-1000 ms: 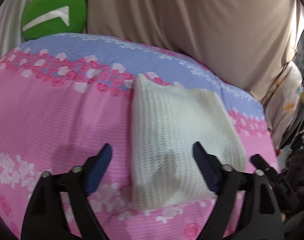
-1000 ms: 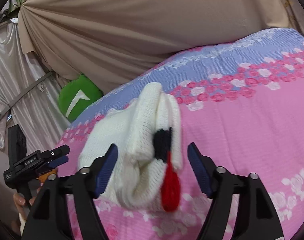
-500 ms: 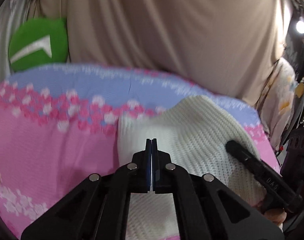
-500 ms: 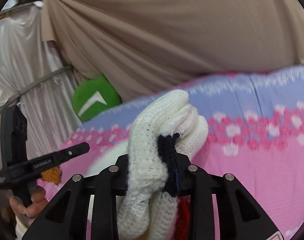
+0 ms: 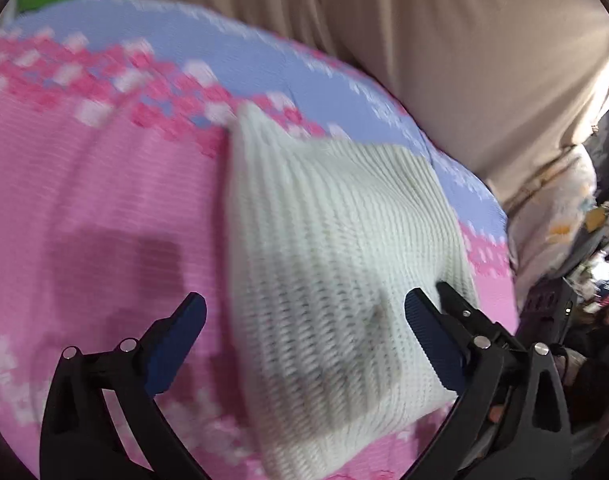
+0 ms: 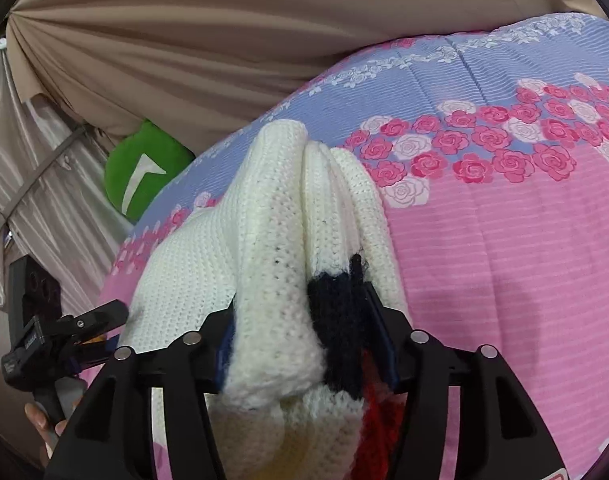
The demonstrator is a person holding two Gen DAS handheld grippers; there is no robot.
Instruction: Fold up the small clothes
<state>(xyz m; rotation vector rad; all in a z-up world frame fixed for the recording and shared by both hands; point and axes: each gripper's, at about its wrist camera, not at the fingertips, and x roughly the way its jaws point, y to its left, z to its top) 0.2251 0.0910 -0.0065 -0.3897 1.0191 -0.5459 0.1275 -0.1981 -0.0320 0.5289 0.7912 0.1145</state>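
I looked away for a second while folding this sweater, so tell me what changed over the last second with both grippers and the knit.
The left gripper shut half a second ago and has opened again, jaws wide over the white knit sweater, holding nothing. The right gripper, open a second ago, closed on the sweater's bunched folds by the black patch and keeps hold. The floral bedspread and green cushion stayed put.

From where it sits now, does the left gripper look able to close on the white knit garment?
Probably yes. The left gripper is open with its jaws either side of the white knit garment, nothing between them; the right gripper already grips one end.
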